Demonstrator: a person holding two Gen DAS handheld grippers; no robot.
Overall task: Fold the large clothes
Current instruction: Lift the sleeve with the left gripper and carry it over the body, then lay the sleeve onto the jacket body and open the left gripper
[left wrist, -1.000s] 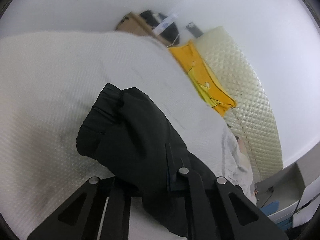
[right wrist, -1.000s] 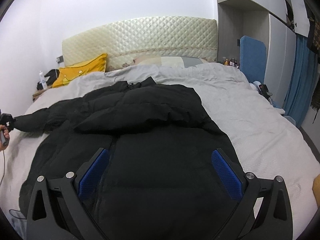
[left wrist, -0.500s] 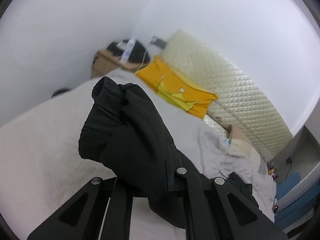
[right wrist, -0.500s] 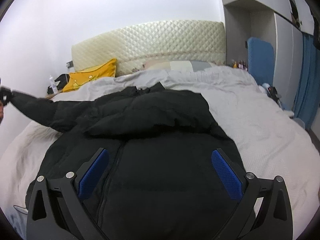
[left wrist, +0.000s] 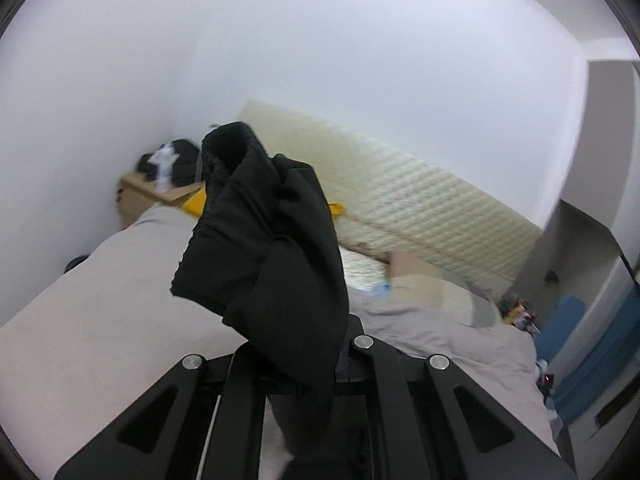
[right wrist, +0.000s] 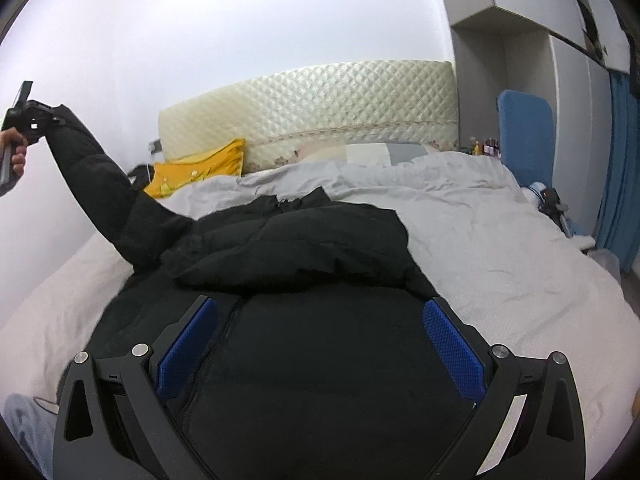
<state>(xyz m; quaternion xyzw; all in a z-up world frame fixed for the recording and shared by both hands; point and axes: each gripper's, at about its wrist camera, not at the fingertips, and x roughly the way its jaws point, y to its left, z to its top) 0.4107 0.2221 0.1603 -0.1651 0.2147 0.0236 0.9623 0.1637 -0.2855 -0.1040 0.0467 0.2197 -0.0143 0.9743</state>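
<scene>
A black puffer jacket lies front up on the bed, one sleeve folded across its chest. My left gripper is shut on the cuff end of the other sleeve, which hangs over its fingers. In the right wrist view that left gripper holds the sleeve raised high at the far left. My right gripper is open and empty, hovering over the jacket's lower body, its blue pads wide apart.
The bed has a grey-white cover and a quilted cream headboard. A yellow pillow lies at its head. A bedside table with a bottle stands left. A blue chair and wardrobe stand right.
My left gripper has lifted the sleeve from the bed surface high into the air and swung toward the headboard. The right gripper has stayed open over the jacket.
</scene>
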